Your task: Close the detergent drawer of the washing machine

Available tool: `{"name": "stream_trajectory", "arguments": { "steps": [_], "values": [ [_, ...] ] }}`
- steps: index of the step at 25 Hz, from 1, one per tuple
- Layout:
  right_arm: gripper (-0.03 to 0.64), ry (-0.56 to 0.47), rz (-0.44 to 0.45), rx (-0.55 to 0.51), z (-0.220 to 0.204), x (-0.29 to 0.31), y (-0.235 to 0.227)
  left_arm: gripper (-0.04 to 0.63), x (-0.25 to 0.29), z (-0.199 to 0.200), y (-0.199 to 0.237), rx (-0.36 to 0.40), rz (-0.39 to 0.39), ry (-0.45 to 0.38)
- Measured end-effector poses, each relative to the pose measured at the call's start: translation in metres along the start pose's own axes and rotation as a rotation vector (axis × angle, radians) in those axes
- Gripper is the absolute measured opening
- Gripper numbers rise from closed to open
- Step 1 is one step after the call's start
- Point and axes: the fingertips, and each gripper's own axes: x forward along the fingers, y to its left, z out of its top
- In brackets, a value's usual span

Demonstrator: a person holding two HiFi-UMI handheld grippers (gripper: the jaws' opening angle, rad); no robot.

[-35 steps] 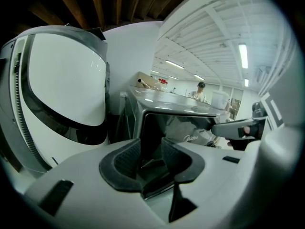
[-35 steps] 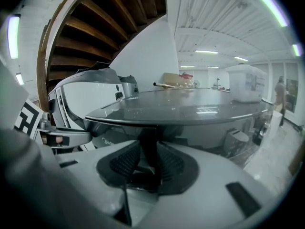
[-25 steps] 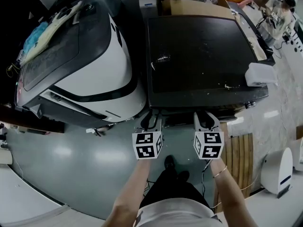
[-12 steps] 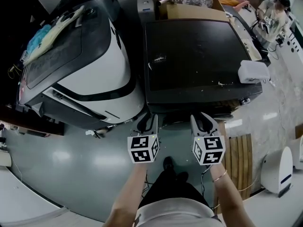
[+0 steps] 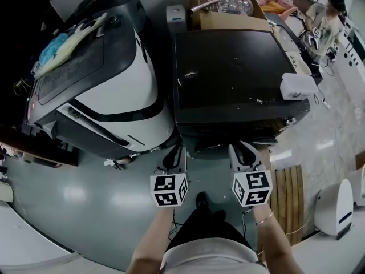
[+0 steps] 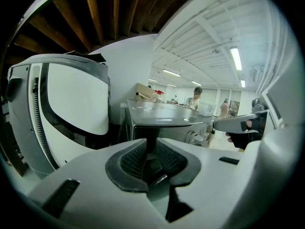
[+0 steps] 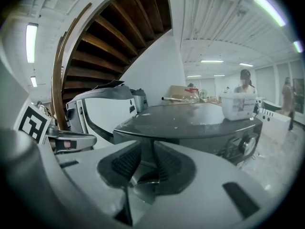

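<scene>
No lettering, brand name or number legible anywhere. Only coded black-and-white square markers, patterns rather than text, on the cubes of the left gripper (image 5: 174, 153) at six o'clock and the right gripper (image 5: 244, 150) at five o'clock in the head view. One more at nine o'clock in the right gripper view. Blue label on the white box (image 5: 177, 11) at twelve o'clock too small to read.

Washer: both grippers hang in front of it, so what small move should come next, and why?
Probably ease the left gripper forward to the washer's front panel. Both it and the right gripper sit short of the panel, their jaws have just been closing with nothing between them, and whether the drawer is out cannot be told from here.
</scene>
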Motion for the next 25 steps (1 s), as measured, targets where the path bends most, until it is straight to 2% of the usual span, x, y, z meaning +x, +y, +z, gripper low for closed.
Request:
{"name": "stream_trajectory", "arguments": {
  "steps": [11,15,25],
  "values": [
    [0.064,-0.054,0.017,0.03,0.003,-0.039,0.005,0.039,-0.04,0.001,-0.017,0.041,-0.002,-0.034],
    [0.006,-0.078,0.021,0.044,0.004,-0.053,0.008,0.027,-0.053,0.001,-0.023,0.048,-0.003,-0.046],
    [0.002,-0.101,0.055,0.035,0.005,-0.078,0.022,0.0,-0.082,0.001,-0.035,0.071,-0.016,-0.072]
  ]
}}
